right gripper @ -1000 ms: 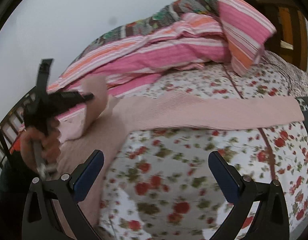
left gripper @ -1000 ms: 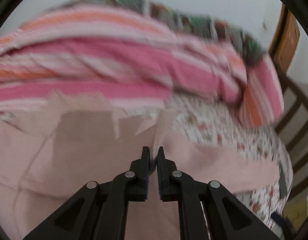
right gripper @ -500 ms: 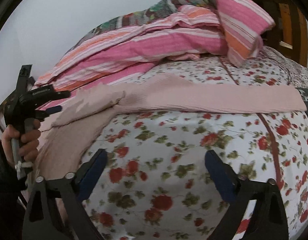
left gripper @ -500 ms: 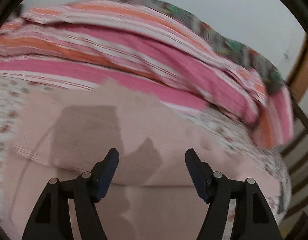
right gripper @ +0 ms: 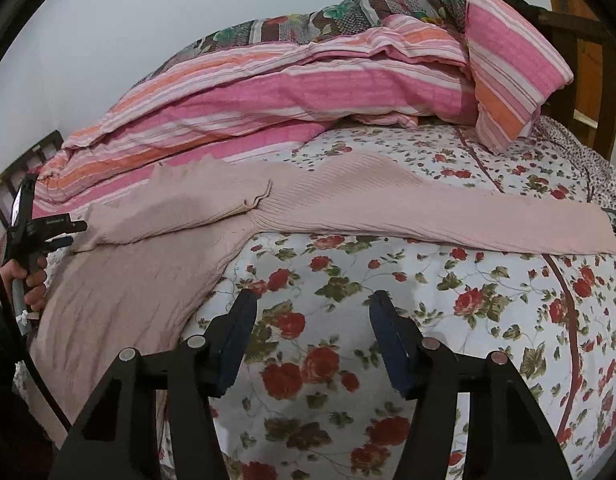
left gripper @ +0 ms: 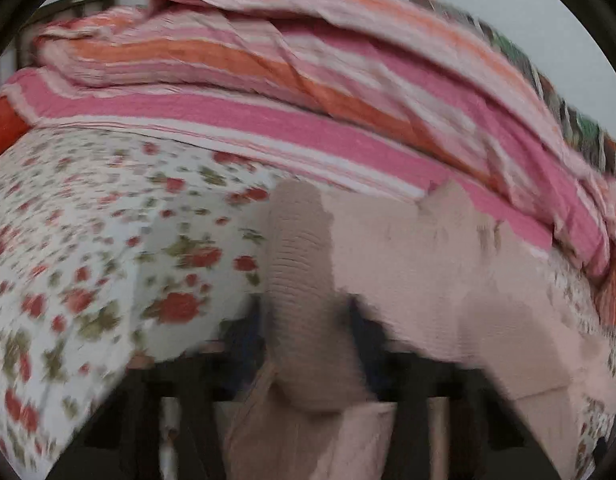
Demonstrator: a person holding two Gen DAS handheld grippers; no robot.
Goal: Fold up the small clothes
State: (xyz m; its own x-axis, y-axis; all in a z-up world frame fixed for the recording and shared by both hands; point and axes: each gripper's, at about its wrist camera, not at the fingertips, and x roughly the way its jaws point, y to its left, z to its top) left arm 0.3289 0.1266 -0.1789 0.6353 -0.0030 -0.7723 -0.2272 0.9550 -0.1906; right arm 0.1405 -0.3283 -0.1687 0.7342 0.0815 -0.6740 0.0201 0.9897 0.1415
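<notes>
- Your left gripper (left gripper: 308,344) has just been closing, and its jaws are now clamped on a bunched roll of the pink sweater (right gripper: 156,264), which rises between them in the blurred left wrist view.
- The sweater lies spread on the bed (right gripper: 387,280): one sleeve (right gripper: 176,208) is folded across the chest, the other sleeve (right gripper: 447,216) stretches out flat over the flowered sheet toward the right.
- Your right gripper (right gripper: 311,320) has just been closing too; its jaws stand apart over bare sheet with nothing between them.
- Risk: the left jaws seem to hold a thick wad, not a single edge. Pull on it and I'd expect the whole body to drag, undoing the sleeve already folded over.
- Risk: the knit looks soft and stretchy, so a hard tug could leave the fold crooked or let the fabric slip out.
- Risk: the striped quilt (right gripper: 292,92) is heaped just behind the sweater and touches its far edge; a sweep backward could snag it.
- Risk: if your right jaws shut where they are, they would likely pinch the sheet, not the outstretched sleeve, which lies well beyond them.
- Containers: none is in view, no basket, box or drawer. The sweater sits loose on the bed.
</notes>
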